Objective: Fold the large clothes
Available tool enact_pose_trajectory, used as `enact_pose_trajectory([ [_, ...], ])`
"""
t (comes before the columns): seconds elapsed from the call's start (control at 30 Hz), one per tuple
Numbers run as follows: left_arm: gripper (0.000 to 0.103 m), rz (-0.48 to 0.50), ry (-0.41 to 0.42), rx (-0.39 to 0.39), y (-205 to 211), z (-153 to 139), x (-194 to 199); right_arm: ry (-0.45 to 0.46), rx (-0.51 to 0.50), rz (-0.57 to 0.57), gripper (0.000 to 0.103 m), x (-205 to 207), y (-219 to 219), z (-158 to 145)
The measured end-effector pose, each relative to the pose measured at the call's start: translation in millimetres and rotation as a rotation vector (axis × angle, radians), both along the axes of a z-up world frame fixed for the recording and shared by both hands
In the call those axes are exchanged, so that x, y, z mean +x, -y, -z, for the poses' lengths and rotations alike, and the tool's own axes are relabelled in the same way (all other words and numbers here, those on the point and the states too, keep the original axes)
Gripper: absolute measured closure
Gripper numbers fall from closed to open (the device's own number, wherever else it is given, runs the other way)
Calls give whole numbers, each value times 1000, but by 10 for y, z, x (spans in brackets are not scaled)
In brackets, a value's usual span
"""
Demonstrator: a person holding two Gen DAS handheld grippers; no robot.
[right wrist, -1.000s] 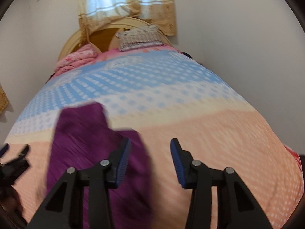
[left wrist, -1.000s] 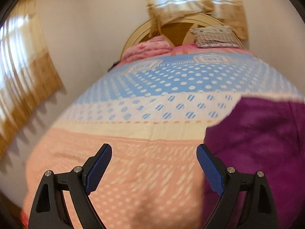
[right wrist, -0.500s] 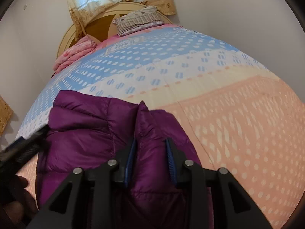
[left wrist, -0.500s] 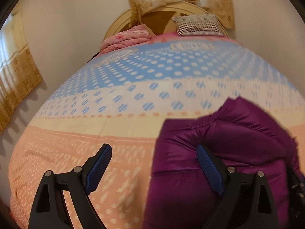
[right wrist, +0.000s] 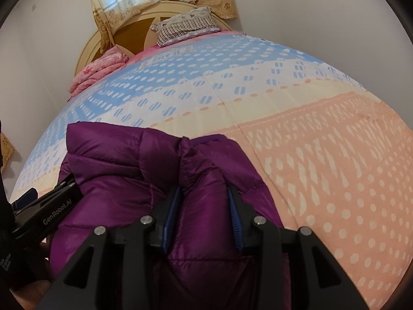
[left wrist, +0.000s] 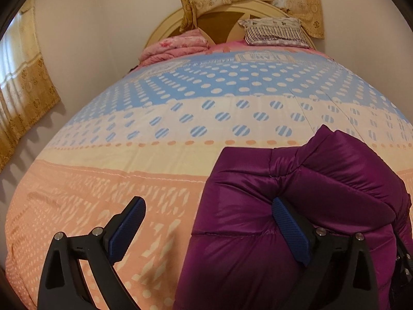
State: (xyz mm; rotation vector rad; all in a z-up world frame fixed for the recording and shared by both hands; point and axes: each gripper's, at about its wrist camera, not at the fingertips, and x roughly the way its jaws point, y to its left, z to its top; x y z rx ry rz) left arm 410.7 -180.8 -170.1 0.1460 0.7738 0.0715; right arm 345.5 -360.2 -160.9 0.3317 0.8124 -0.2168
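purple puffer jacket (right wrist: 144, 180) bunched on the peach band of the bedspread (left wrist: 103, 186), lower right of the left wrist view, lower centre-left of the right wrist view. right gripper (right wrist: 204, 217) pinches a padded ridge of the jacket between its blue pads; its jaws have eased open a little but fabric is clamped between them. left gripper (left wrist: 206, 228) stands spread wide and has just been opening further; jacket edge lies between its fingers, one pad against the cloth, the other over bare bedspread, nothing gripped. judged step: laying the jacket down for spreading, fold not begun. next move likely calls for the left gripper to find a hem or shoulder and close, then both pull apart to flatten. striped pillow (left wrist: 273, 31) at top, well apart.
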Motion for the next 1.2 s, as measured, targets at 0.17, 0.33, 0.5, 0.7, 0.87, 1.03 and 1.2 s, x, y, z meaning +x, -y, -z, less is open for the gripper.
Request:
enact_pose_trajectory([
  [0.17,4,6,-22,-6,9,49,22,-19,-1,-1,63,36,-2,47],
  [0.33,4,9,-36,-8,-2,74,41,-37,-9,-4,63,49,-6,78],
  [0.5,4,12,-45,1,7,96,55,-48,-25,-3,63,52,-26,94],
  [0.7,3,12,-49,0,6,112,63,-58,-44,-3,63,75,-49,116],
  [0.87,3,12,-53,-1,7,126,74,-63,-49,-6,63,90,-60,135],
  [1.03,3,12,-56,0,18,142,75,-67,-49,-9,62,99,-56,146],
  [1.2,3,13,-60,2,25,142,80,-63,-43,-10,62,98,-44,157],
])
